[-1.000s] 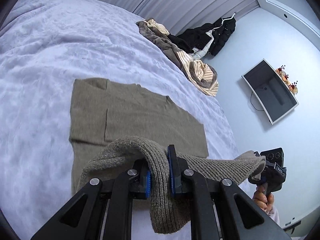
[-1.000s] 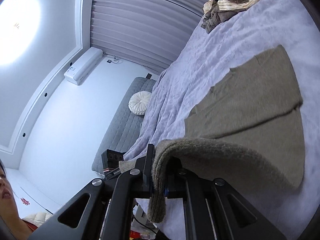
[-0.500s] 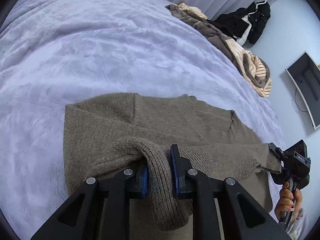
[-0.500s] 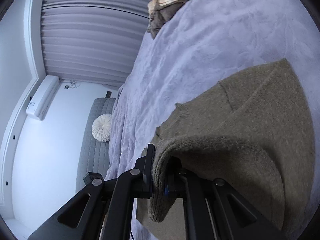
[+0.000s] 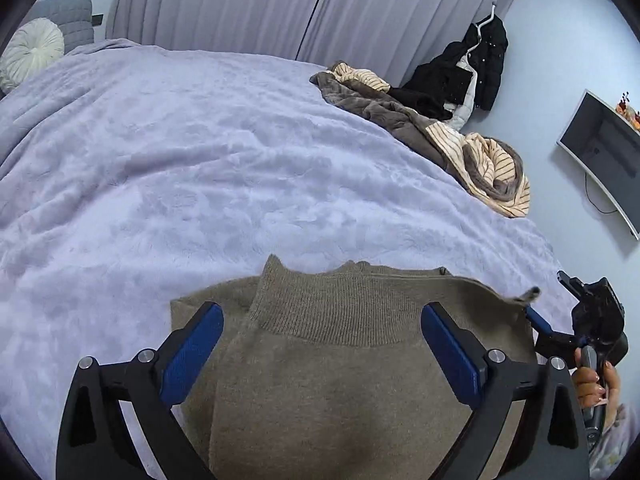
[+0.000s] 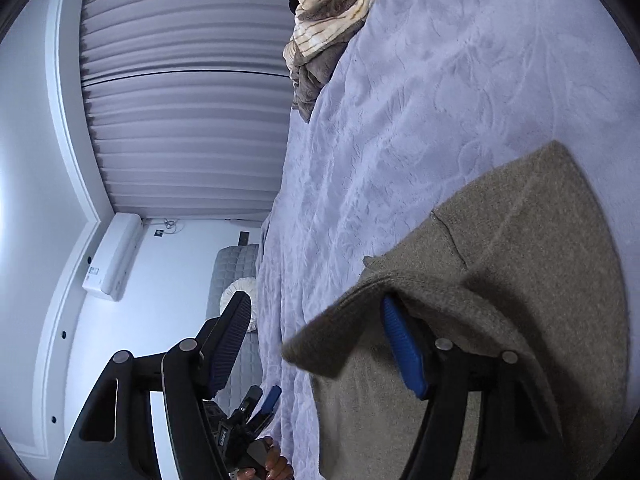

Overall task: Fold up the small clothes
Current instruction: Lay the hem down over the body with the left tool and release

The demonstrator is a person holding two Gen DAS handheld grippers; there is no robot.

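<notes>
Opening grippers [image 5: 320, 354], sweater [image 5: 352, 380] released.

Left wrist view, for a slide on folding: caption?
Left gripper open over the folded sweater on the bed, jaws just opened, nothing gripped.

Lilac plush bedspread [image 5: 200, 152], pleated grey curtains [image 5: 224, 4], pale walls, wall-mounted screen [image 5: 600, 152], air conditioner [image 6: 114, 258], grey quilted headboard [image 5: 68, 20]
</notes>
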